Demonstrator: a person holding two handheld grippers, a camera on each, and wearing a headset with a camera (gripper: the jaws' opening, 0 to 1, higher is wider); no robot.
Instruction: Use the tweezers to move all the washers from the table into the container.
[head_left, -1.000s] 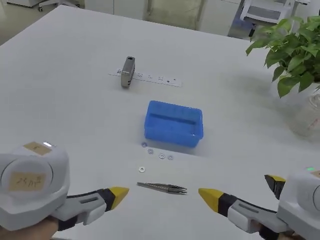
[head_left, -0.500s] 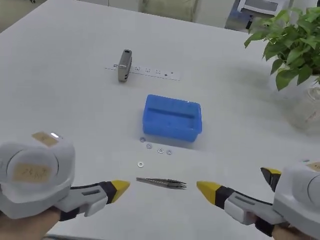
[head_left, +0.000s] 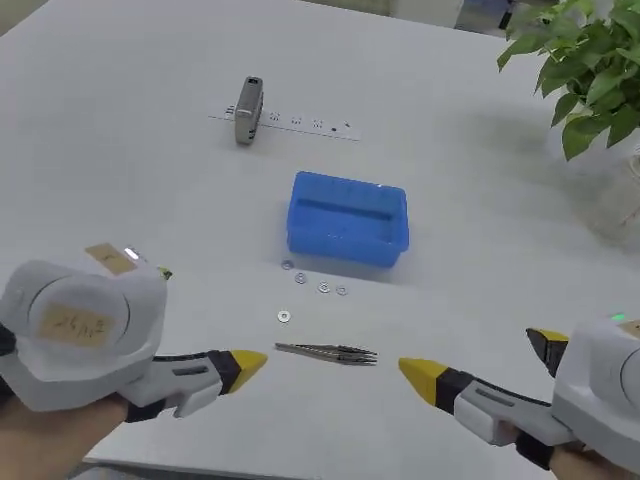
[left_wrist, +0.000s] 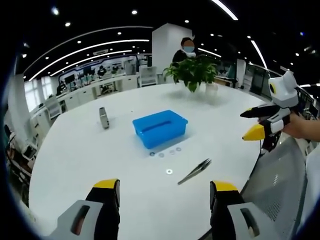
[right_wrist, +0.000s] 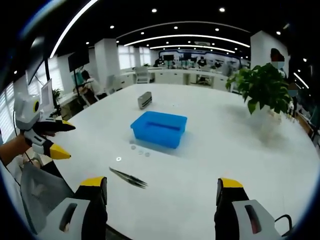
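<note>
Steel tweezers (head_left: 326, 352) lie btwn left tongs (left_wrist: 165, 186) & right tongs (right_wrist: 162, 182), both spread, empty.

Left tongs (left_wrist: 165, 187), right tongs (right_wrist: 162, 184): white rounded bodies, black jaws, yellow tips.

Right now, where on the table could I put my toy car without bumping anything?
Bare table lies left of the blue container, on this side of the power strip, and again right of the container toward the plant. It is crowded between the container and the tweezers, where the washers lie.
</note>
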